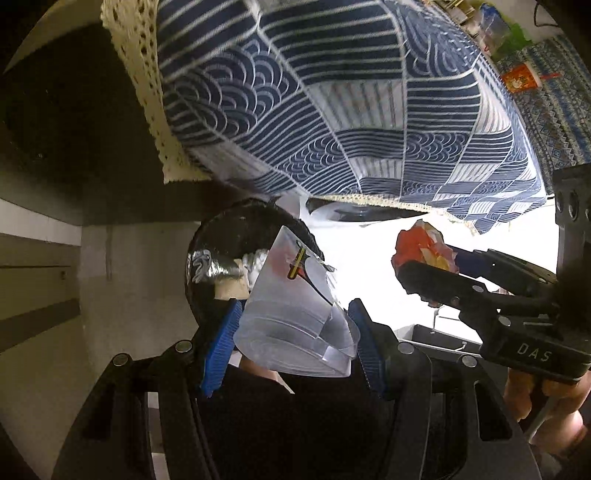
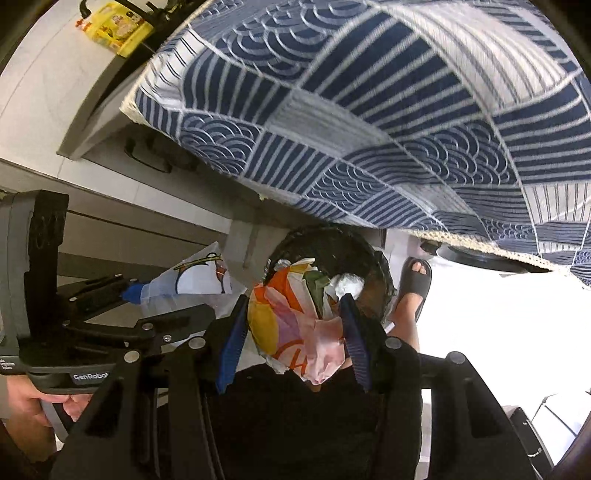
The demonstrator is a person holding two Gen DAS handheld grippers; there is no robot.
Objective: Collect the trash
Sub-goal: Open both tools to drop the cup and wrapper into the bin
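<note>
My left gripper (image 1: 295, 310) is shut on a clear plastic cup (image 1: 288, 288) with a printed logo, its blue pads pressing both sides. Just beyond the cup stands a round bin (image 1: 221, 247) lined with a black bag. My right gripper (image 2: 294, 301) is shut on a crumpled orange, yellow and pink wrapper (image 2: 295, 332), held over the same bin (image 2: 354, 243), which holds white and green scraps. Each view shows the other gripper beside it: the right gripper (image 1: 428, 262) with the wrapper (image 1: 421, 247), and the left gripper (image 2: 136, 295) with the cup (image 2: 192, 277).
A table with a blue-and-white patterned cloth (image 1: 332, 110) overhangs the bin closely. A person's foot in a black slipper (image 2: 413, 280) stands right of the bin. A grey cabinet (image 2: 110, 229) lies left, a yellow package (image 2: 118, 26) sits on a counter, and bright white floor (image 2: 498, 332) spreads to the right.
</note>
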